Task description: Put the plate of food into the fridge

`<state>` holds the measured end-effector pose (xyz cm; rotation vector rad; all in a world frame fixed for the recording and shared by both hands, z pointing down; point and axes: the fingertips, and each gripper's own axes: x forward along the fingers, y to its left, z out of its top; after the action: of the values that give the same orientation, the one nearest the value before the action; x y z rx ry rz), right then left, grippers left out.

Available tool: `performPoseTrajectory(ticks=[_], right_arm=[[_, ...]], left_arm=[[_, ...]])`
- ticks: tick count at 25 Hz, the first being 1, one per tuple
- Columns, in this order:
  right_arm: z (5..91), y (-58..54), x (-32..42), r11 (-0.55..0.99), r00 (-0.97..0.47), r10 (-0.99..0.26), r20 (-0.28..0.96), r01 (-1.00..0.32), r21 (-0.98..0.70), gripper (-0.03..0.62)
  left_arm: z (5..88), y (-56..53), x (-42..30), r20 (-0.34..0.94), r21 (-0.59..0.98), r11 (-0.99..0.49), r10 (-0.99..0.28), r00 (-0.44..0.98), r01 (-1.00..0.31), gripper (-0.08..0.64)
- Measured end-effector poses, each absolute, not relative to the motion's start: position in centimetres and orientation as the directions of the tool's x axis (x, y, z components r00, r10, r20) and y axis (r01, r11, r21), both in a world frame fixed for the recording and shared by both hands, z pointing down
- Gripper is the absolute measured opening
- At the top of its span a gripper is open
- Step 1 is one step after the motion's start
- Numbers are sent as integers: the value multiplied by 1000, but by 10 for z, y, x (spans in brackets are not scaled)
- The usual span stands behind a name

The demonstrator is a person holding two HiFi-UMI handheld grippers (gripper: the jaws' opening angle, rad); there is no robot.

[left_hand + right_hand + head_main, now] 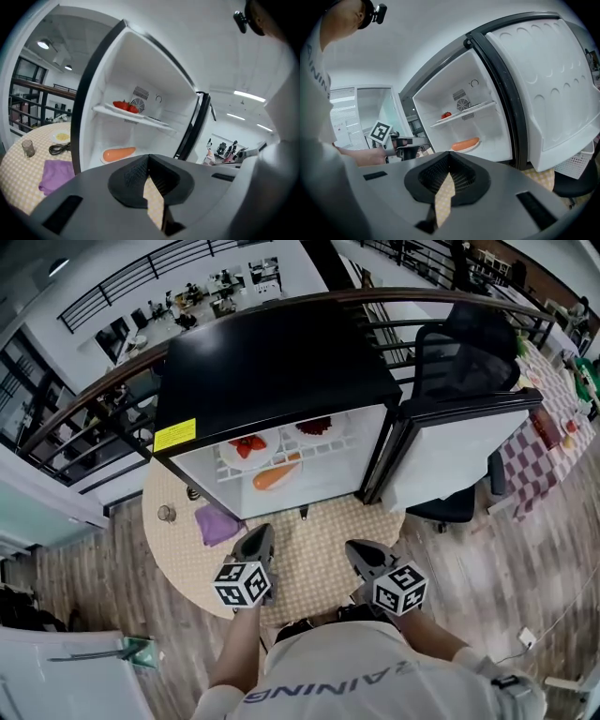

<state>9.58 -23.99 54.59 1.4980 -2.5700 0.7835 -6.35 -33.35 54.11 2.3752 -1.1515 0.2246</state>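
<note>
The plate of food sits on the floor of the open fridge, below the 1 shelf that carries the strawberries. The long orange piece on the plate lies flat. Its long axis runs across the fridge's width, roughly parallel to the opening. Its thicker end points to your left and its thinner end toward the hinge side, where the door stands open. Your left gripper and right gripper hang over the table just in front of the fridge, apart from the plate. On both, the 2 jaws meet tip to tip with nothing between them.
</note>
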Motion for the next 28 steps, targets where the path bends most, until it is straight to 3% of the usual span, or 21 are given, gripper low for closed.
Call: performPoseTrajectory(ticks=[12, 28], right_arm=[[514, -252, 68, 455, -530, -814, 239, -837, -306, 23], [508, -255, 46, 498, -570, -790, 227, -812, -306, 23]], left_arm=[[457, -288, -119, 184, 278, -557, -769, 612, -783, 9], [460, -277, -128, 186, 305, -539, -775, 604, -786, 9]])
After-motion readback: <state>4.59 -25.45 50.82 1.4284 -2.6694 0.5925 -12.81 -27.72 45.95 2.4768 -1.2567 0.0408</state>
